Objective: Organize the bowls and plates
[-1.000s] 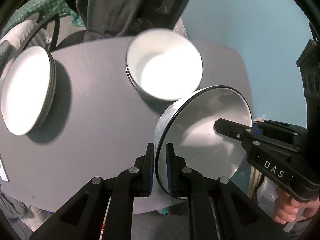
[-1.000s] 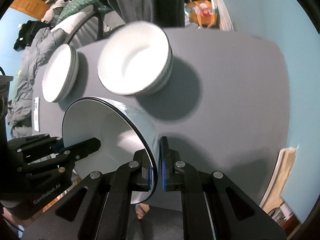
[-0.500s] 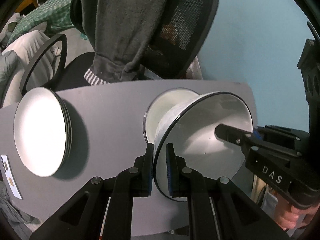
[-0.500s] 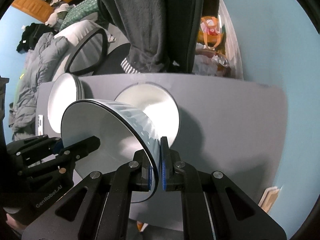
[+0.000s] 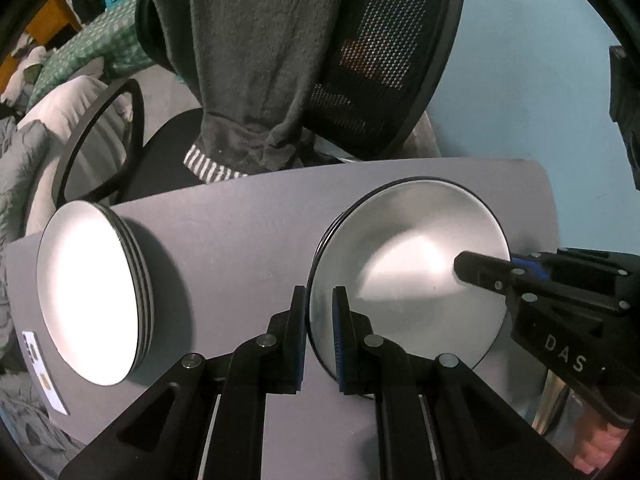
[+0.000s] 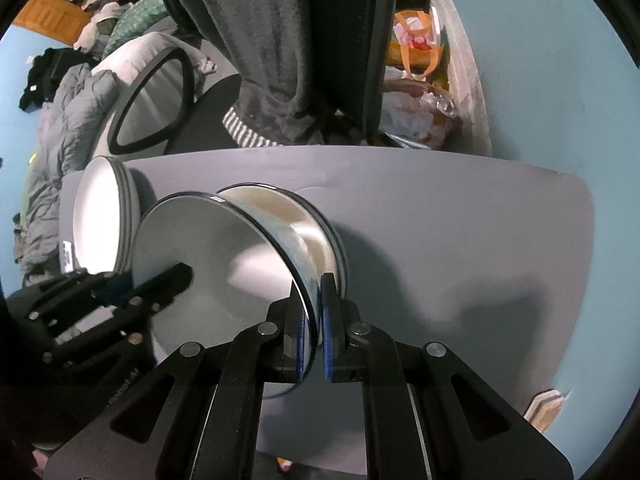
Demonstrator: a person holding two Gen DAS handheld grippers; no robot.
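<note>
A: Left gripper (image 5: 320, 316) clamped on the near rim of the bowl (image 5: 412, 276); right gripper (image 6: 316, 320) pinching the opposite rim.

B: Held just above the bowl stack (image 6: 320, 232), on the grey table (image 5: 248, 240). Plates (image 5: 92, 300) stacked well apart, leftward.

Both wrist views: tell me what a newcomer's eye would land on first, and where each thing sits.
First, the white bowl at the right of the grey table, pinched at opposite rims by the left gripper and the right gripper, and nested onto a bowl stack. Next, the stack of white plates at the table's left. Behind, a grey garment drapes over a mesh office chair.
</note>
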